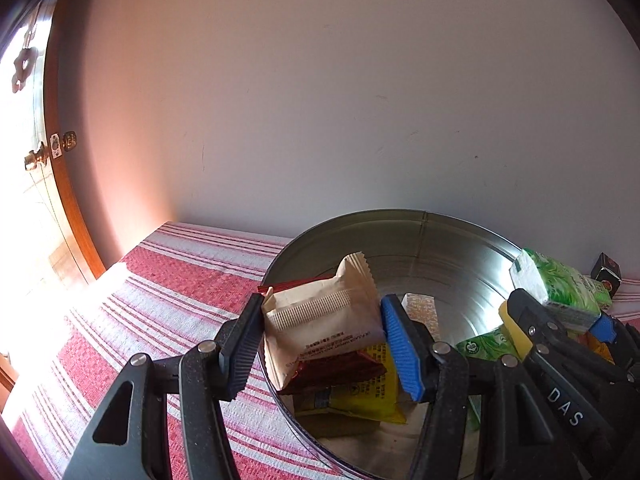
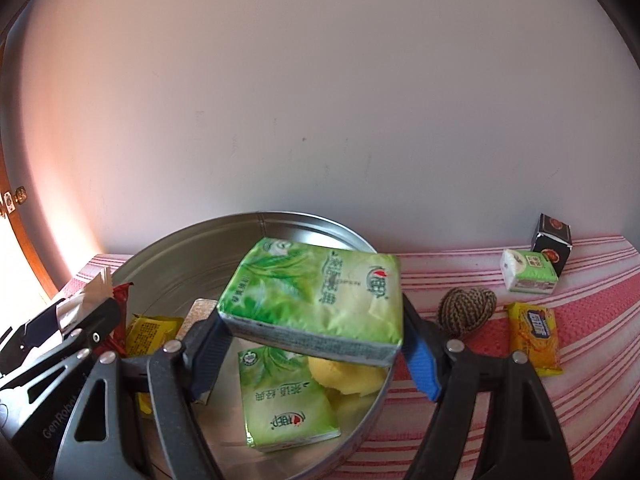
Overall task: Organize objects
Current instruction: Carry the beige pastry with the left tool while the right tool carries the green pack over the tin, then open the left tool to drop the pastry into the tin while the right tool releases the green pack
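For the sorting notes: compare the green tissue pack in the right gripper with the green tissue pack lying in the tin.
The held tissue pack hangs above the round tin, clamped between the right gripper fingers; the tissue pack in the tin lies on its floor, untouched. The held one's print reads upright in the right wrist view, the lying one's upside down. Both share the same green leaf wrapper.

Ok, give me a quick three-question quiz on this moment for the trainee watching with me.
1. True or false: the left gripper is empty.
2. What does the right gripper hold over the round tin?
A. a green tissue pack
B. the yellow snack bar
C. the rope ball
3. Fill in: the small black box stands on the striped cloth, outside the ____.

Key: 1 false, it grips a beige snack packet; 2 A; 3 tin.
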`<state>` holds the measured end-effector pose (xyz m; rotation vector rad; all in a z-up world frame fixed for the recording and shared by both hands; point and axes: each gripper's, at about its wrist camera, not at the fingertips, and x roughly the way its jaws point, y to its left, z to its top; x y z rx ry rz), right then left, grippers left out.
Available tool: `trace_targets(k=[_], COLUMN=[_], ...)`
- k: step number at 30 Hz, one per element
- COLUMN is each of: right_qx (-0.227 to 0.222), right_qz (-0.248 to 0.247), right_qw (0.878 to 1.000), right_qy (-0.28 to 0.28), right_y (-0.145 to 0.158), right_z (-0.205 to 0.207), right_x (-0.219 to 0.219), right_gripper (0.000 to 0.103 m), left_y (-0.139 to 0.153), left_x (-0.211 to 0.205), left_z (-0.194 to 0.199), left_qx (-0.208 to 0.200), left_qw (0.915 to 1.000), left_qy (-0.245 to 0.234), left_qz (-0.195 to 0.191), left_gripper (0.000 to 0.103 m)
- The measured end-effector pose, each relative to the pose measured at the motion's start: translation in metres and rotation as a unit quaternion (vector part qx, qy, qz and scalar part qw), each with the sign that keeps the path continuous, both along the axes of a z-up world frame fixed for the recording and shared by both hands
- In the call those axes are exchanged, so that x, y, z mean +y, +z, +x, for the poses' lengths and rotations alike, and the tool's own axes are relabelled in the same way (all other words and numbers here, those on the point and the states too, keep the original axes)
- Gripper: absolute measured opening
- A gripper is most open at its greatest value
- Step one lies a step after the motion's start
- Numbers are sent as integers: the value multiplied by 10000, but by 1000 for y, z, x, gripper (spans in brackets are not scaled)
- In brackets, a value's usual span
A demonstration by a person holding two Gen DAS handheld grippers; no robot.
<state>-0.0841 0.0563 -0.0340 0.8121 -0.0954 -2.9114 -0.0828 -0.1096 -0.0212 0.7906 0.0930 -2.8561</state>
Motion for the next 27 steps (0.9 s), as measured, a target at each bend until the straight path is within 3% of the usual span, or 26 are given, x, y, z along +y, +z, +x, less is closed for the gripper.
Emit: trace_targets(k=[18,21,27], right_qx=[-225,-150,108], right_qz=[180,313,226], right_qw=[9990,9988,9993], right_qy=[345,337,290], right_y=[-13,-11,0], right_z=[-17,-13,-9], right_x=[-3,-9,-1], right_gripper=[79,81,97], left_y=[0,1,7], left_x=[1,-1,-12], left_z=[-4,-1,7], left_qx=[97,203,584], left_qw=[9997,9993,9975], left_qy=[116,230,403], left_qz=[-208,-223,46], left_gripper=[63,72,97])
